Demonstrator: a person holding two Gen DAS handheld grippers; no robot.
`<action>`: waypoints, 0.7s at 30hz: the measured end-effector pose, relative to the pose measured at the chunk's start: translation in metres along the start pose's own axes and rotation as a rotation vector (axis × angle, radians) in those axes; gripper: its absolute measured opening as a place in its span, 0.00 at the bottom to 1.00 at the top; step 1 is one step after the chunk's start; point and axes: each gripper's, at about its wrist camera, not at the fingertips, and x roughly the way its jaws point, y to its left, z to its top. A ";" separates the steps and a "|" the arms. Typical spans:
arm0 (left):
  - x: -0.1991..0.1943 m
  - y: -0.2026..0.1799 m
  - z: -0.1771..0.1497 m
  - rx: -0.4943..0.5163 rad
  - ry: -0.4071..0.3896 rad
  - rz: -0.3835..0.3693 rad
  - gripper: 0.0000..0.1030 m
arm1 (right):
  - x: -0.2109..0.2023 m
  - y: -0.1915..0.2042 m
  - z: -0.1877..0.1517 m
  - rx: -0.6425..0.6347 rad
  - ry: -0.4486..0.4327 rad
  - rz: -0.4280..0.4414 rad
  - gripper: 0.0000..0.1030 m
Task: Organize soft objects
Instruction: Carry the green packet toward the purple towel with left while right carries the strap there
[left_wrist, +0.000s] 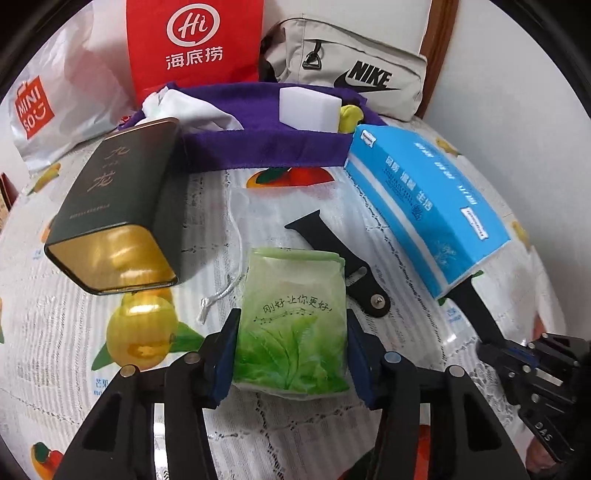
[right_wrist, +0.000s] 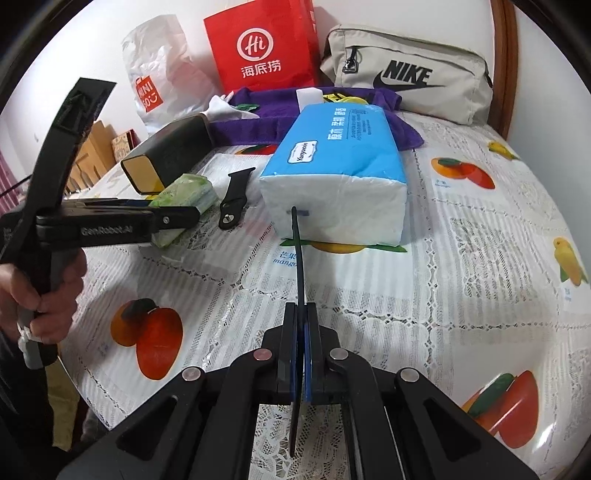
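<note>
A: Left gripper (left_wrist: 291, 354)?

B: Pads either side of one green tea-leaf pouch (left_wrist: 295, 325), touching both edges, gripping it. The pouch lies on the fruit-print tablecloth (right_wrist: 480, 258); its white drawstring (left_wrist: 218, 295) trails off to the left.

A: Right gripper (right_wrist: 301, 354)?

B: Clamped tight on one black watch strap piece (right_wrist: 298, 258), held edge-on, tip near the tissue pack's white end.

A: So two strap pieces?

B: Two. The second strap piece (left_wrist: 343, 266) lies flat on the surface between the pouch and the tissue pack, metal stud at the near end.

A: Tissue packs?

B: One, blue and white (right_wrist: 343, 170), lying on the surface, far end against the purple cloth.

A: Tins?

B: One dark tin (left_wrist: 118, 199) with a gold end, on its side, left of the pouch.

A: Back of the surface?

B: One purple cloth (left_wrist: 266, 144) shaped like a tray. In it: one white foam block (left_wrist: 308, 109), one white fabric piece (left_wrist: 184, 110), something yellow (left_wrist: 349, 116) I can't identify.

A: Bags?

B: Three along the wall. One Miniso plastic bag (left_wrist: 48, 110), one red Haidilao paper bag (left_wrist: 194, 48), one beige Nike bag (left_wrist: 351, 77).

A: Hands?

B: One in view, the left hand (right_wrist: 40, 295) around its gripper handle.
</note>
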 end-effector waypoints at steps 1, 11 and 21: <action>0.000 0.000 0.000 -0.005 0.000 -0.006 0.48 | 0.000 0.002 0.000 -0.008 0.004 -0.008 0.03; -0.028 0.030 -0.025 -0.083 -0.010 0.006 0.48 | -0.016 0.006 -0.002 -0.009 0.001 0.018 0.03; -0.056 0.069 -0.038 -0.184 -0.040 0.052 0.48 | -0.045 0.000 0.007 0.024 -0.039 0.011 0.03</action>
